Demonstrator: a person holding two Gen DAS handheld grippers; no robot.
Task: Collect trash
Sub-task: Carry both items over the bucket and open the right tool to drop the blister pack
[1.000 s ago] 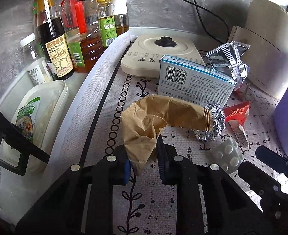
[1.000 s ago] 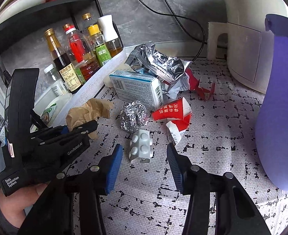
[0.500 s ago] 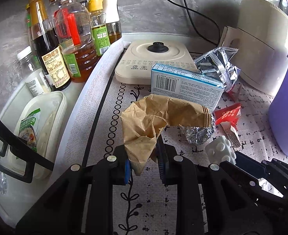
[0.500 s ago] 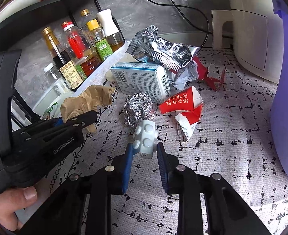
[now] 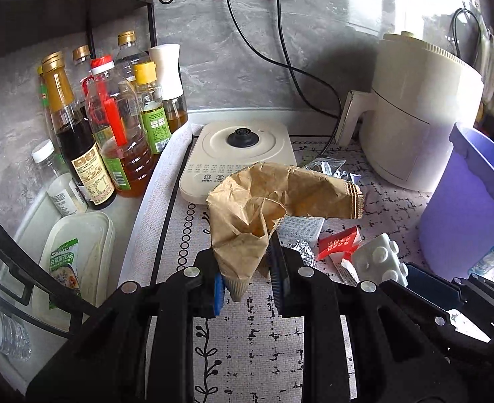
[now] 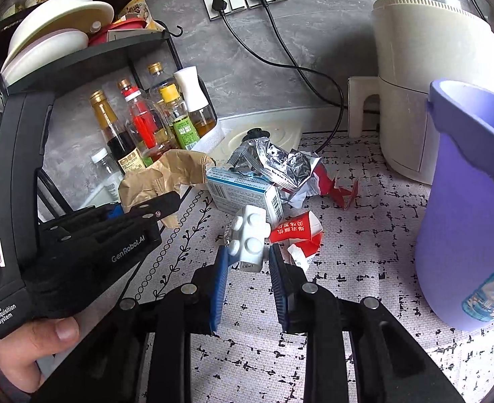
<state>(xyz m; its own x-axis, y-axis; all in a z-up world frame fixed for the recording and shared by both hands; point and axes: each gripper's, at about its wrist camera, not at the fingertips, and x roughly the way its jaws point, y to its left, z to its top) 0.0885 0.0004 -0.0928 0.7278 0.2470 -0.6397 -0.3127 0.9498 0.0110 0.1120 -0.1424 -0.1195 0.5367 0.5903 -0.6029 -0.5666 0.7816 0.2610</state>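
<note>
Patterned mat [image 5: 247, 352], left tool [image 5: 247, 278] tilted down pinching paper bag [image 5: 263, 208]

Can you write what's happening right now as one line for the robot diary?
left gripper: shut on brown paper bag | right gripper: shut on white studded block | purple bin: right of trash pile

2 claws [image 6: 248, 265], 1 brown paper bag [image 5: 274, 198], 1 white studded block [image 6: 248, 235], 1 blue-white box [image 6: 243, 191], 1 foil wrapper [image 6: 277, 161], 1 purple bin [image 6: 465, 208], 2 wall plugs [image 6: 219, 2], approx. 7 bottles [image 5: 79, 147].
</note>
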